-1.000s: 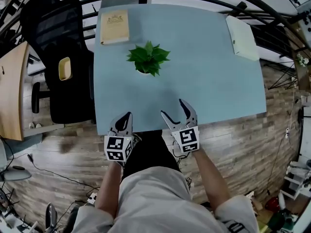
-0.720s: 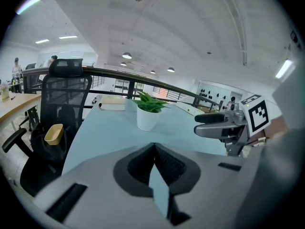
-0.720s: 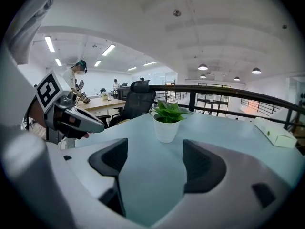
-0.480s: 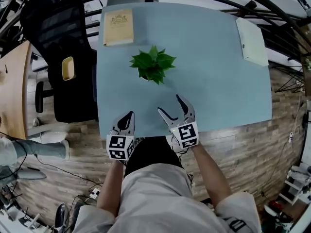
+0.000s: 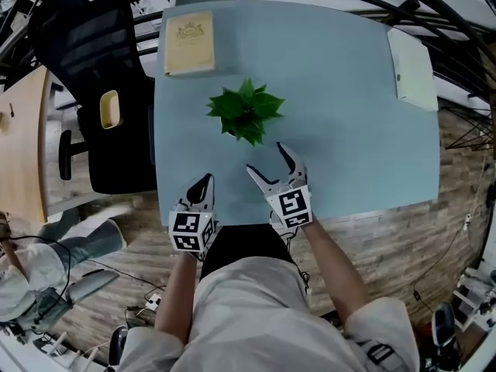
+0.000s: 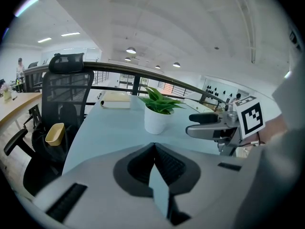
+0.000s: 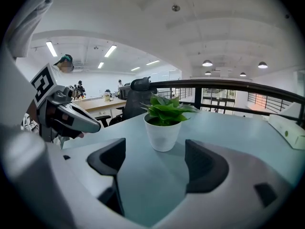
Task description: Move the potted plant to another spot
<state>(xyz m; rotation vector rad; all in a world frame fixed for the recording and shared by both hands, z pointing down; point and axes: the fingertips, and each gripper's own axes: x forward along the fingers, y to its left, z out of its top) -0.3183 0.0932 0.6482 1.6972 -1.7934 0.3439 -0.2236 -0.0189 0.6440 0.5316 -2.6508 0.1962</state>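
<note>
A small green potted plant point(image 5: 246, 113) in a white pot point(image 7: 163, 133) stands upright on the pale blue table point(image 5: 349, 130), left of centre. My right gripper point(image 5: 269, 158) is open just short of the plant, its jaws have just been opening, and nothing is between them. In the right gripper view the pot sits a little beyond the two pads, centred between them. My left gripper point(image 5: 203, 184) is shut near the table's front edge, empty, left of the right one. The plant point(image 6: 158, 109) also shows ahead of it in the left gripper view.
A tan book point(image 5: 189, 43) lies at the table's far left corner. A white box point(image 5: 412, 69) lies at the far right edge. A black office chair point(image 5: 93, 91) with a yellow cup stands left of the table. A railing runs behind the table. A person crouches at lower left.
Both grippers have moved forward over the table toward the plant, the right one further. The right jaws stand a little wider than before.
</note>
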